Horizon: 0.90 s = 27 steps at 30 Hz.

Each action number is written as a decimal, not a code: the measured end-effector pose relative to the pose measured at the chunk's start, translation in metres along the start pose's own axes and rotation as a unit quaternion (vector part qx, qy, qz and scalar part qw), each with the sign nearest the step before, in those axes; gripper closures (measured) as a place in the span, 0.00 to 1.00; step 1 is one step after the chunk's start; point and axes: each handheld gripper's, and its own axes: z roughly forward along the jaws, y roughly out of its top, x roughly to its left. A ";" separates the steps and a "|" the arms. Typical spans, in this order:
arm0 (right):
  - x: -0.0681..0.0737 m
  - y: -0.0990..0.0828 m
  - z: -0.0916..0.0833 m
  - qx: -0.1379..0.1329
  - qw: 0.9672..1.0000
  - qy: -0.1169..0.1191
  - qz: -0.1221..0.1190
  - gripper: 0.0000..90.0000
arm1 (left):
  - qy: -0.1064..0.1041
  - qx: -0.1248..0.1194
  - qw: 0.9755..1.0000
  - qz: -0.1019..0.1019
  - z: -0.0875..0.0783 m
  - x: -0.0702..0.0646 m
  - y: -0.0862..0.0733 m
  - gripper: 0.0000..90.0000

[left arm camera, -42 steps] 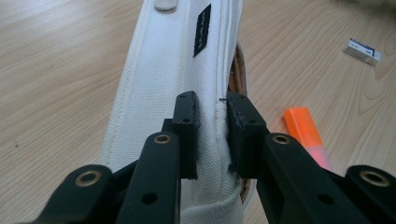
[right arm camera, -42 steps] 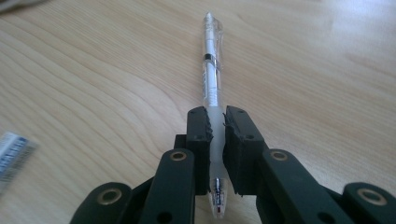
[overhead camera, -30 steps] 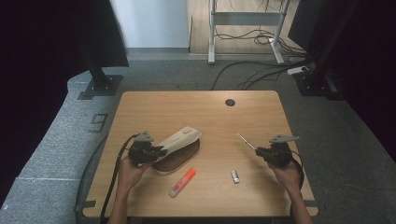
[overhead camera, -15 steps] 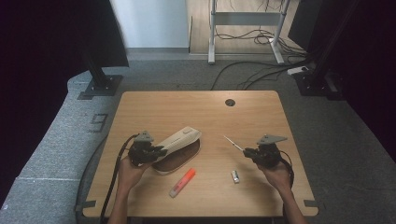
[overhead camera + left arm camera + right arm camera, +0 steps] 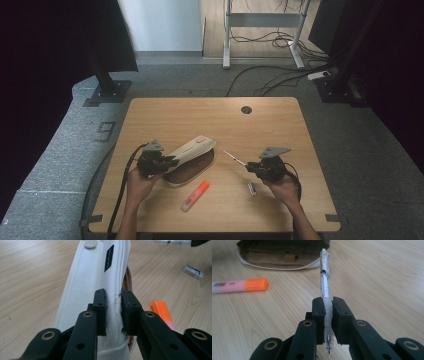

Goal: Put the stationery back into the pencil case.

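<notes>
A white pencil case (image 5: 191, 151) with a brown inside lies open on the table, left of centre. My left gripper (image 5: 168, 161) is shut on the raised white flap (image 5: 100, 277) at its near end. My right gripper (image 5: 248, 167) is shut on a clear pen (image 5: 325, 275), which points toward the open mouth of the case (image 5: 282, 255); the pen (image 5: 233, 158) hangs a little above the wood, just right of the case. An orange highlighter (image 5: 195, 195) lies in front of the case. A small white eraser (image 5: 252, 188) lies near my right hand.
The wooden table (image 5: 210, 120) has a round cable hole (image 5: 246, 109) at the back. Grey carpet surrounds it, with monitor stands and cables on the floor beyond the far edge.
My right gripper has carried the pen leftward toward the pencil case. The left gripper and the case have kept still.
</notes>
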 end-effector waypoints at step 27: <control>0.043 0.031 0.063 0.033 0.996 0.063 -0.054 0.88 | 0.000 -0.004 1.000 0.000 0.001 0.000 0.000 0.85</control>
